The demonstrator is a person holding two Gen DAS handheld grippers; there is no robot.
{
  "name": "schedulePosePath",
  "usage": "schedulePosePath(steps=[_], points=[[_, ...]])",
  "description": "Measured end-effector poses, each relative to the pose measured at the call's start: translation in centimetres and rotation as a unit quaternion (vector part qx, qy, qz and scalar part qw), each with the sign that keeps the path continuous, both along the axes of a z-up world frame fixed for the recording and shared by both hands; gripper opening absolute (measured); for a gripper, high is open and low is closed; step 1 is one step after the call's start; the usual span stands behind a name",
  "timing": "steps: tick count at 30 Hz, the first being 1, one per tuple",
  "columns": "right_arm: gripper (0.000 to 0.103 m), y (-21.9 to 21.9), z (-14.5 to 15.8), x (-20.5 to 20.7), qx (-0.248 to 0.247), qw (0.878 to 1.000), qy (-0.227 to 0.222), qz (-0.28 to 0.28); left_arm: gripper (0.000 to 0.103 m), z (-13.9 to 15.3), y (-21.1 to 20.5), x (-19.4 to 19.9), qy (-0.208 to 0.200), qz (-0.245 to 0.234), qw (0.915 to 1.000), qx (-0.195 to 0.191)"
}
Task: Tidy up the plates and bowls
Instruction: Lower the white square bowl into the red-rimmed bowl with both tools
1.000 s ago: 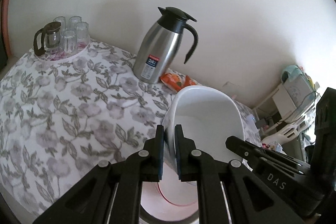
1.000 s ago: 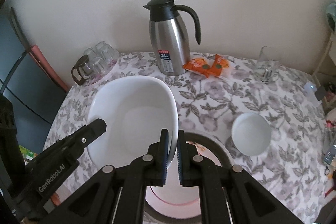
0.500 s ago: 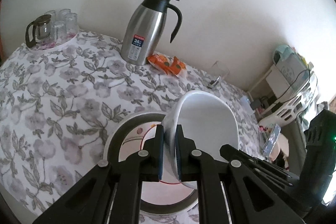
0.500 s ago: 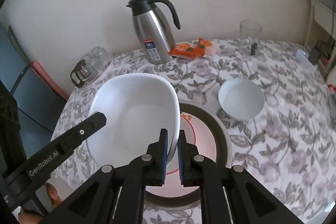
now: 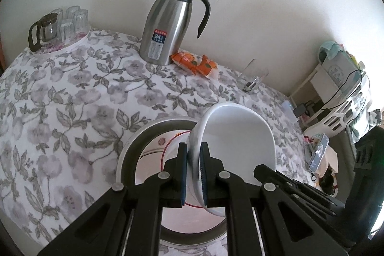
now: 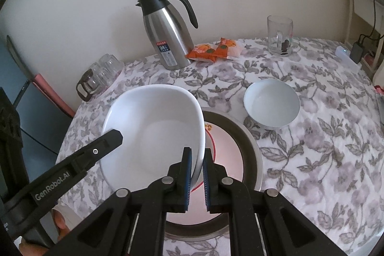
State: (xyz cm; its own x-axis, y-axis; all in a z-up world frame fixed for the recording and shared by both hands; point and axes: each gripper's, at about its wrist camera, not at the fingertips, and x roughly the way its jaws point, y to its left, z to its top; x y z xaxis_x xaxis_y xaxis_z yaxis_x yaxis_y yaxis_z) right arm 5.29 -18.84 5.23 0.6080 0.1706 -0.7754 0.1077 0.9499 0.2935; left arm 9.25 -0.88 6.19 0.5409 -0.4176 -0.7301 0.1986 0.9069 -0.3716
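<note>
Both grippers, left (image 5: 194,172) and right (image 6: 197,174), clench opposite rims of the bowl (image 6: 153,133) (thin edge grips), so uneven lowering onto the plate (image 6: 225,160) could twist it free.

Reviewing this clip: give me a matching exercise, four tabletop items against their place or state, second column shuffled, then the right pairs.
Items:
1. large white bowl
2. small white bowl
3. steel jug
4. glass mug

Places or states:
A. upright at the wall, beside orange snack packets
B. far right on the table, dark bits inside
C. pinched at opposite rims by left gripper and right gripper
D. empty on the cloth, untouched

Pairs: 1-C, 2-D, 3-A, 4-B
</note>
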Motion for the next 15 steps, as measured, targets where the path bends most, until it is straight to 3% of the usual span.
schedulePosePath(steps=[15], points=[[0.010,0.2,-2.4,0.9,0.012,1.000,0.027,0.004,0.010,-2.1,0.4,0.7,0.029,0.016,0.9995,0.002]])
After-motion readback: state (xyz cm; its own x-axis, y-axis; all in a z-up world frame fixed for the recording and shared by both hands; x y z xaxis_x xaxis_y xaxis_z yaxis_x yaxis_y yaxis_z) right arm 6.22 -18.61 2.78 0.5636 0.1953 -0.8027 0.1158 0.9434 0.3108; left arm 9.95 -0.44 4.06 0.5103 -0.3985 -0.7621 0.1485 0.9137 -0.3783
